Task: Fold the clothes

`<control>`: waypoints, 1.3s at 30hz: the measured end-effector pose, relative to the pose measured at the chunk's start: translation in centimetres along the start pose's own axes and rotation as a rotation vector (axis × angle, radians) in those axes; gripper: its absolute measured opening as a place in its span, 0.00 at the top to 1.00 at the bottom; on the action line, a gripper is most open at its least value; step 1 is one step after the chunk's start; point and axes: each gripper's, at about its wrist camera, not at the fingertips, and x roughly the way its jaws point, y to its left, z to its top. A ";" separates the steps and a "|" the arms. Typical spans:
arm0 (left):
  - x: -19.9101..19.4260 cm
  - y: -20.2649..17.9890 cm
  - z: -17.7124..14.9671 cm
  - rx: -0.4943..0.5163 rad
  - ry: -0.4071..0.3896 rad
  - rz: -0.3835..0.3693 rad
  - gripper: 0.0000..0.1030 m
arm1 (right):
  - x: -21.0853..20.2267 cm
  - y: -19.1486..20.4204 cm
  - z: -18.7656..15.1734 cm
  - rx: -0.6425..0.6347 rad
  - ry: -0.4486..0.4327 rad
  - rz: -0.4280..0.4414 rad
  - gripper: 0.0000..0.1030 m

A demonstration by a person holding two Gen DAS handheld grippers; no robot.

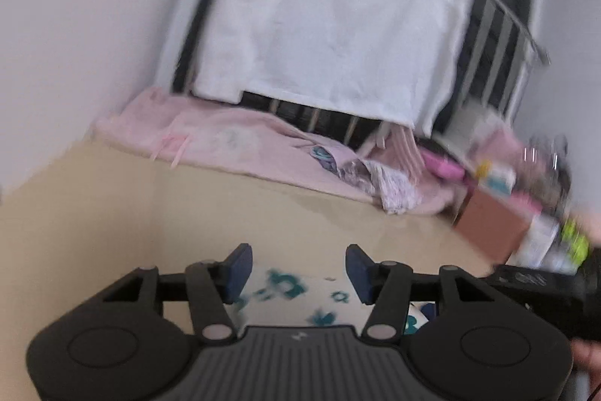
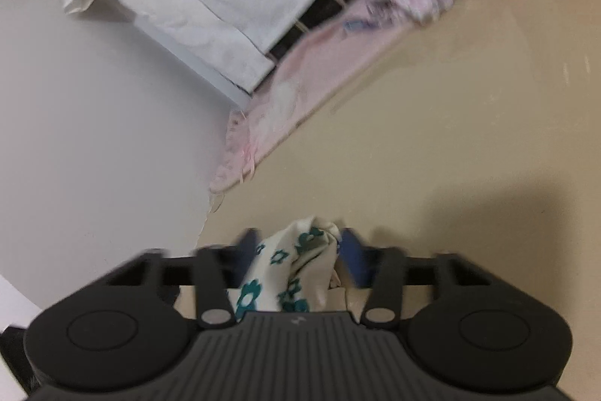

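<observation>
My right claw (image 2: 298,248), low in the frame's centre, pinches a bunched white cloth with teal flowers (image 2: 289,269) above the beige worktop (image 2: 432,145). My left claw (image 1: 298,269) is spread, the same cloth (image 1: 296,299) lying flat beneath its fingers. Pink fabric (image 1: 233,145) lies beyond.

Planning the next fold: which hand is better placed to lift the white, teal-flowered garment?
Right: the right tongs already bracket a bunched fold of the white, teal-flowered garment; the left tongs stand open above flat cloth.
</observation>
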 end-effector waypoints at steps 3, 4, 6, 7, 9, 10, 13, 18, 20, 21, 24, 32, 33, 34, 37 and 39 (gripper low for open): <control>2.6 -1.5 -0.5 0.074 0.094 0.049 0.70 | 2.1 -1.2 -0.1 0.093 0.070 0.058 0.85; 2.7 -0.8 -1.1 0.072 0.097 0.047 0.69 | 2.7 -1.4 -0.4 0.114 0.088 0.075 0.97; 2.0 1.2 -1.8 0.087 0.083 -0.012 0.69 | 2.0 0.1 -1.8 0.037 0.066 0.028 0.98; 1.7 2.2 -1.8 0.092 0.090 -0.022 0.69 | 1.3 1.0 -2.9 0.006 0.058 0.013 0.98; 1.2 3.6 -0.9 0.054 0.110 0.004 0.69 | 0.3 2.5 -5.2 -0.049 0.039 0.011 0.98; 1.0 4.0 -0.4 0.027 0.111 0.022 0.67 | -0.1 3.2 -6.4 -0.073 0.025 0.009 0.98; 1.1 3.8 0.5 -0.001 0.109 0.056 0.53 | -0.2 5.0 -8.6 -0.141 0.005 0.000 0.94; 2.5 3.9 -0.6 0.002 0.127 0.089 0.52 | -2.4 2.0 -8.3 0.005 -0.029 0.058 0.91; 2.5 4.0 -1.2 0.018 0.109 0.085 0.52 | -2.6 0.5 -7.8 0.077 -0.022 0.074 0.91; 2.5 4.1 -1.5 0.029 0.099 0.083 0.52 | -2.4 -0.2 -7.6 0.112 -0.012 0.086 0.91; 2.2 3.7 -2.2 0.078 0.085 0.093 0.52 | -1.8 -1.2 -7.1 0.189 0.014 0.155 0.78; 2.4 3.8 -3.0 0.084 0.059 0.076 0.51 | -0.8 -1.4 -6.5 0.233 -0.014 0.226 0.99; 2.5 3.9 -3.1 0.086 0.056 0.069 0.51 | -0.9 -1.5 -6.3 0.236 -0.021 0.228 0.99; 2.5 3.8 -3.1 0.089 0.056 0.064 0.51 | -1.0 -1.8 -6.2 0.265 -0.008 0.229 0.99; 2.5 3.8 -3.1 0.089 0.056 0.059 0.51 | -1.2 -3.0 -6.2 0.327 0.001 0.247 0.99; 2.5 3.9 -3.1 0.085 0.053 0.059 0.51 | -1.9 -3.1 -6.1 0.306 -0.036 0.237 1.00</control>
